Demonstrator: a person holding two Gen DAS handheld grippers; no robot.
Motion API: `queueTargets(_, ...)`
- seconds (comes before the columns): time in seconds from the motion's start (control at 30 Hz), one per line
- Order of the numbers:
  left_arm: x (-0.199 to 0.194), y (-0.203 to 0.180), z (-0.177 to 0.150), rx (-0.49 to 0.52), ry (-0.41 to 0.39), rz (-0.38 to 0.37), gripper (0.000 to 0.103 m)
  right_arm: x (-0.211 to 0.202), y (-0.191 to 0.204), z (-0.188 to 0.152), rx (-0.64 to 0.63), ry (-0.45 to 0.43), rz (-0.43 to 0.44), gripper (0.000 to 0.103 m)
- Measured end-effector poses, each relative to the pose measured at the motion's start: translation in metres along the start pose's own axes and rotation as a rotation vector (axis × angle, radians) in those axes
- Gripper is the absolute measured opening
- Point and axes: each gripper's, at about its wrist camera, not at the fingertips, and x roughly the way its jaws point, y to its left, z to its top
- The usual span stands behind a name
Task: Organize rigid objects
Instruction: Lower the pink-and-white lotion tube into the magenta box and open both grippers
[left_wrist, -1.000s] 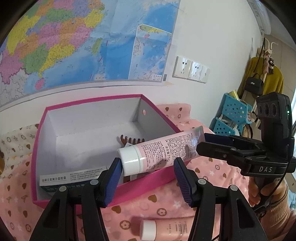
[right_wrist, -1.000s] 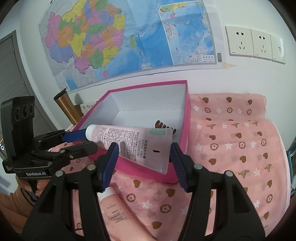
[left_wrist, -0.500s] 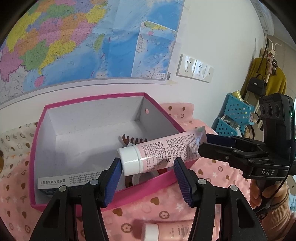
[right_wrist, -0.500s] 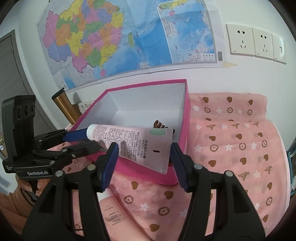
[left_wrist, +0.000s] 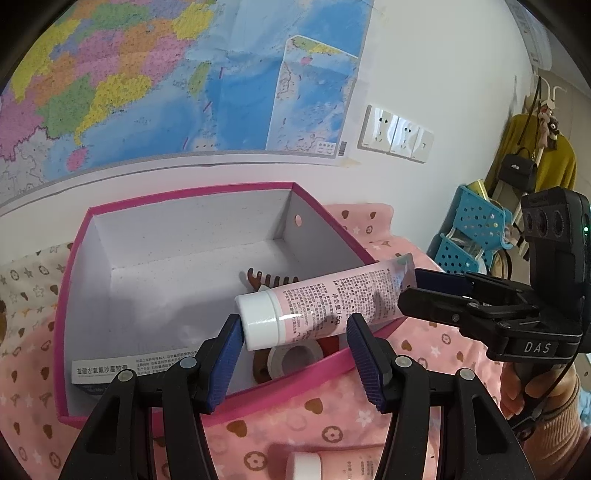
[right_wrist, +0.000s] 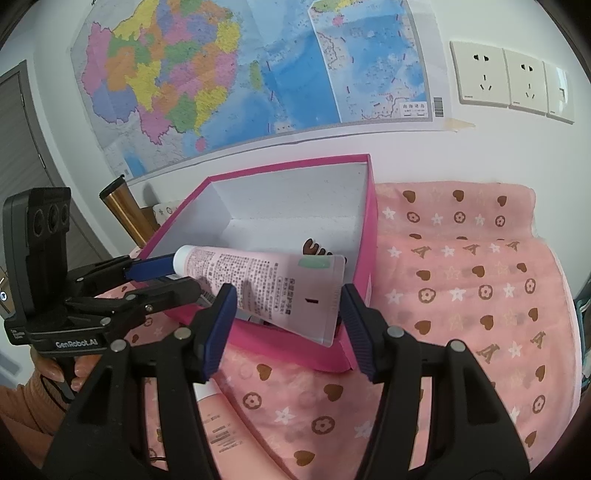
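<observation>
Left wrist view: pink plastic tube with white cap (left_wrist: 325, 306) held over pink cardboard box (left_wrist: 192, 192); right gripper (left_wrist: 413, 291) clamped on its crimped end, left gripper (left_wrist: 293, 354) spread apart around cap.

A large coloured wall map (left_wrist: 177, 77) is hanging across the upper left of the left wrist view, and is filling the upper middle of the right wrist view (right_wrist: 258, 74). A white triple socket plate (right_wrist: 509, 81) is sitting on the wall at upper right, just beside the map's lower right corner. A pink cloth with hearts and stars (right_wrist: 461, 288) is covering the surface at lower right. A gold cylinder with a dark top (right_wrist: 122, 210) is leaning at the left middle, near a grey door (right_wrist: 18, 147). At the right edge of the left wrist view, blue perforated baskets (left_wrist: 469, 236) are stacking, with a mustard garment (left_wrist: 535, 162) and a black handbag (left_wrist: 517, 171) hanging above them.
</observation>
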Motion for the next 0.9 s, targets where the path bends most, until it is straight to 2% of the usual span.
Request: queueTargets(0.9,0.024,0.014,0.006,-0.045,0.033,0.022,0.058,0.018,-0.005,0.007,0.010,0.028,-0.009,0.060)
